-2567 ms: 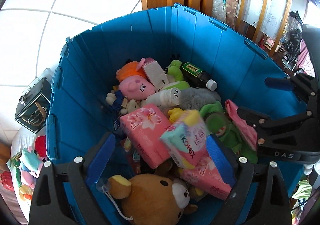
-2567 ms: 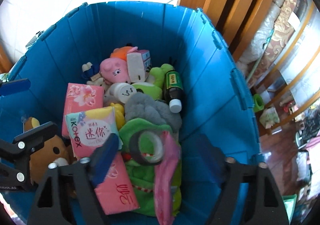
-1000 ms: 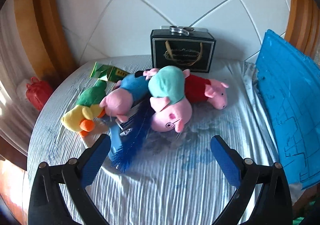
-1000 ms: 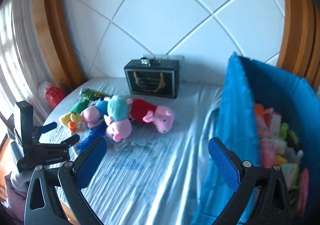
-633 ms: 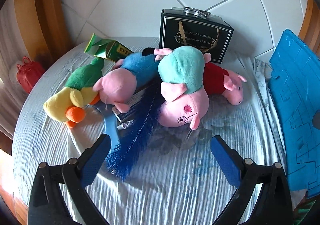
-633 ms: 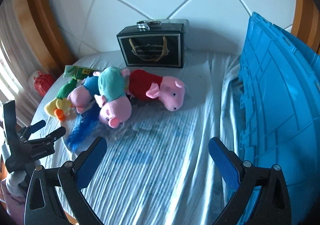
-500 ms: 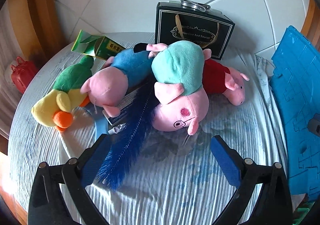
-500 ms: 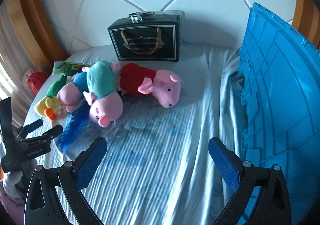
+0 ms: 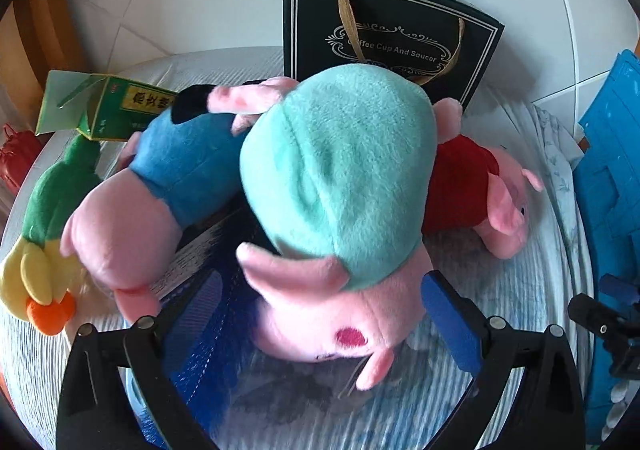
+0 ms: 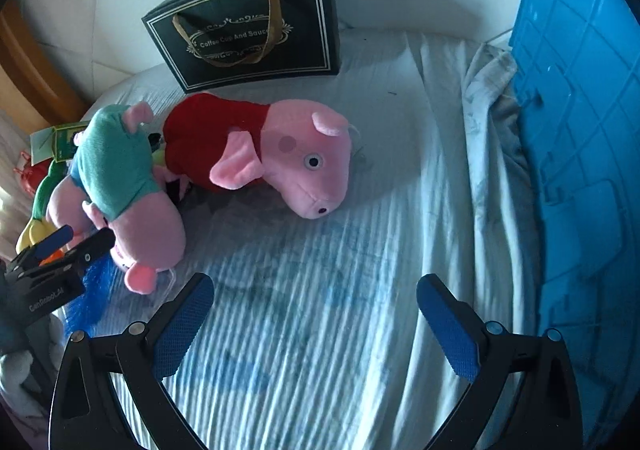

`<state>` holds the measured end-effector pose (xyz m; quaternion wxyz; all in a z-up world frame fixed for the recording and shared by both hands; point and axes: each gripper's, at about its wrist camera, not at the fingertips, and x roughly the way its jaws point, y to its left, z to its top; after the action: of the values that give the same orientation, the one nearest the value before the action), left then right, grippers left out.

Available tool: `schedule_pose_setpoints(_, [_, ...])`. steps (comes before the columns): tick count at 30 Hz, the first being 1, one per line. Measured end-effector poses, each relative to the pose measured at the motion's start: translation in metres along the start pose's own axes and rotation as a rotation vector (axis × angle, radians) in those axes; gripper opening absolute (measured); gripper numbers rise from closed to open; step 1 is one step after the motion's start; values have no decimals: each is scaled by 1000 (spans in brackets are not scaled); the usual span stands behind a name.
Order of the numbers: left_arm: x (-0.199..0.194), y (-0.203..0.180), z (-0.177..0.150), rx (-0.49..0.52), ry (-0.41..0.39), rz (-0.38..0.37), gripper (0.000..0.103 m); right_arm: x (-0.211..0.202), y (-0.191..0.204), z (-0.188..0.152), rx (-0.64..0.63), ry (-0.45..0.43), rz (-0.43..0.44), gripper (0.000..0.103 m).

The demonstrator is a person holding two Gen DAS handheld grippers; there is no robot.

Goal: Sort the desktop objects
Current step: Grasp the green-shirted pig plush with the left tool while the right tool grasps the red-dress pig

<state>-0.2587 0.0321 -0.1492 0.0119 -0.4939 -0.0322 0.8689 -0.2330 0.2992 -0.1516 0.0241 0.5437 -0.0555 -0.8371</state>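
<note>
The left gripper (image 9: pixel 320 310) – wide open, holding nothing – had closed in on the teal-shirted pig (image 9: pixel 340 186) at frame centre, ready to grasp.

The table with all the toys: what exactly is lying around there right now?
Pig plush in teal: one, pink, between the left gripper's fingers.
Pig plush in blue: one, left of it.
Pig plush in red: one, before the gift bag.
Duck plush: one, green and yellow, far left.
Green carton: one, behind the duck.
Blue brush: one, under the pigs.
Gift bag: one, black, at the back.
Blue crate: one, right edge.
Tablecloth: one, white.
Left gripper: open.
Right gripper: open, empty.
</note>
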Motion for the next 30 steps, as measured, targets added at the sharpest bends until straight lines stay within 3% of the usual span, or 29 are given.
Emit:
schedule_pose_setpoints(3, [18,-4,8,-14,18,3,101,13,-6,8,16,1,-14,103])
schedule_pose_setpoints(10, [42,-7,8,-48,69,-70,101,42,-13,25,29,-1,-64,103])
schedule_pose_setpoints(25, [67,-28,-4,19,127,-3,103,66,-12,29,-1,11,-57,103])
schedule_pose_setpoints(30, [79,-26,-14,29,187,31,103,68,-18,28,32,11,-16,103])
